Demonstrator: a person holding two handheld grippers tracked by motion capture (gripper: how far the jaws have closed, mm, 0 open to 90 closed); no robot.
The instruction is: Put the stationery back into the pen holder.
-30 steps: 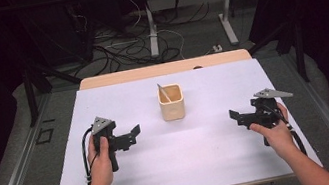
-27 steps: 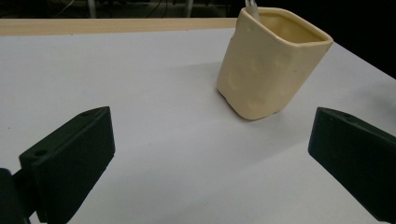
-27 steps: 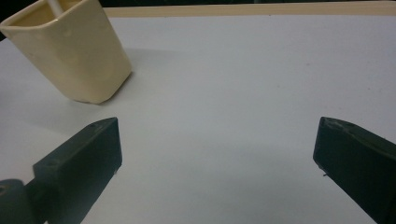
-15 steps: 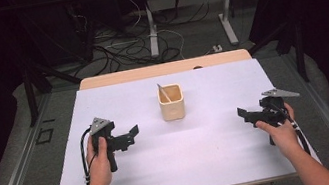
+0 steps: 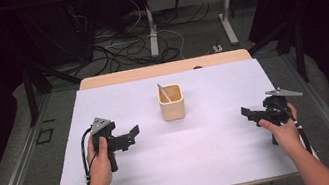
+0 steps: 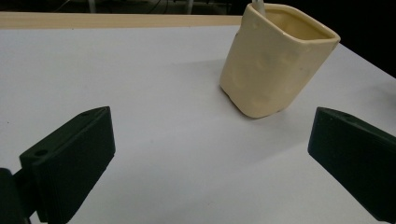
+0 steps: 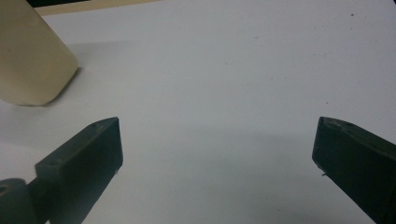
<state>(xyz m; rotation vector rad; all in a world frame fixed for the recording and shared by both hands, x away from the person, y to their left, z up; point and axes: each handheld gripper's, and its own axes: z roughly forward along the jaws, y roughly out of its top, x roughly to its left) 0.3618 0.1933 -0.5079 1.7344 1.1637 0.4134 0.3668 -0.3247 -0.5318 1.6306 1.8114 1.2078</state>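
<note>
In the high view your left gripper (image 5: 131,134) is in the lower left part of the frame, over the white table cover (image 5: 214,160), and its jaws are wide apart with nothing between them. In the left gripper view you see the two black jaws at the bottom corners and only bare white surface between them. The cream cup (image 6: 275,58) stands in the upper right of that view, upright, well apart from both jaws; a thin pale stick (image 5: 163,92) leans inside it, with its top end toward the upper left.

Your right gripper (image 5: 248,114) is at the right side of the high view, close to the right edge of the white cover, and your hand (image 5: 283,131) holds it from below. Its jaws are also spread wide and hold nothing. In the right gripper view the cup (image 7: 30,56) is only partly seen in the upper left corner, and it does not touch the jaw near it.

The cup (image 5: 171,102) is in the middle of the high view, a little toward the far edge of the cover, where the wooden table edge (image 5: 163,69) shows. Between each gripper and the cup the surface is open, and the near part of the cover is free as well
</note>
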